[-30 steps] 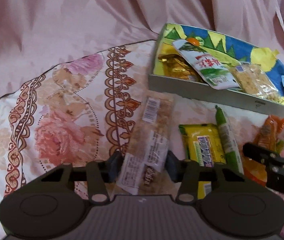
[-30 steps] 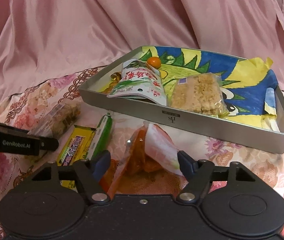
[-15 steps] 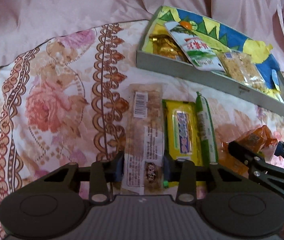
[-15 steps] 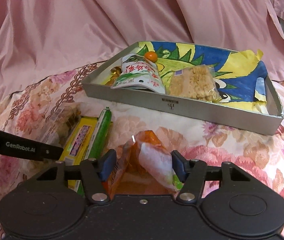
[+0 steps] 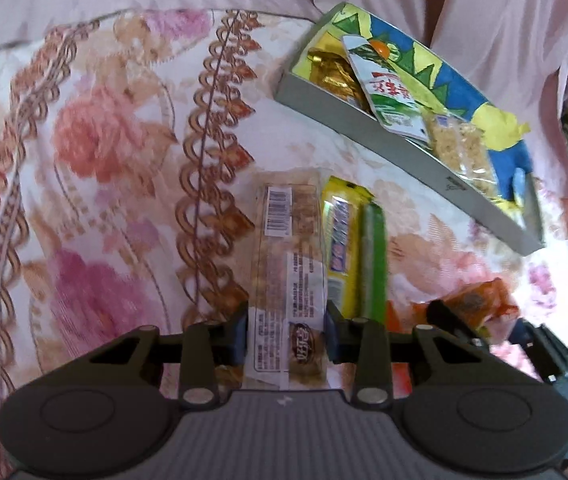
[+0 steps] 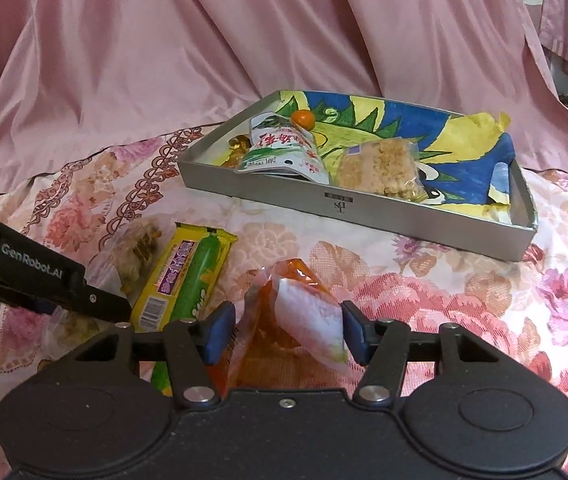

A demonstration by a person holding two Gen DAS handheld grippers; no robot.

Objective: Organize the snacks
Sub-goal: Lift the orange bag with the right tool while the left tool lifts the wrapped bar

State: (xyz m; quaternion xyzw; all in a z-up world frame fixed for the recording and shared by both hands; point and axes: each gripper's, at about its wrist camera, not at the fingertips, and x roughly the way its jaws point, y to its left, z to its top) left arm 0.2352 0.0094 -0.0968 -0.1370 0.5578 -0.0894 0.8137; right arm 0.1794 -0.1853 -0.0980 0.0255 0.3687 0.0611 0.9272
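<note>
My left gripper (image 5: 287, 334) is shut on the near end of a long clear-wrapped brown snack bar (image 5: 287, 264) that lies on the floral cloth. A yellow bar (image 5: 339, 240) and a green stick (image 5: 372, 260) lie right of it. My right gripper (image 6: 284, 330) is shut on an orange and white snack packet (image 6: 303, 312); the packet also shows in the left wrist view (image 5: 479, 304). A grey tray (image 6: 347, 204) behind holds a green-white pouch (image 6: 284, 152), a rice crisp pack (image 6: 379, 168), gold-wrapped sweets (image 5: 333, 74) and a small orange ball (image 6: 303, 119).
A pink curtain (image 6: 204, 40) hangs behind the tray. The floral cloth (image 5: 96, 160) stretches to the left. The yellow bar (image 6: 182, 276) and green stick (image 6: 196, 280) lie between the two grippers. The left gripper's finger (image 6: 44, 284) crosses the right wrist view.
Both grippers have closed further, the left on the brown bar and the right on the orange packet. The left view has pulled back and tilted, so the tray sits farther to the upper right.
</note>
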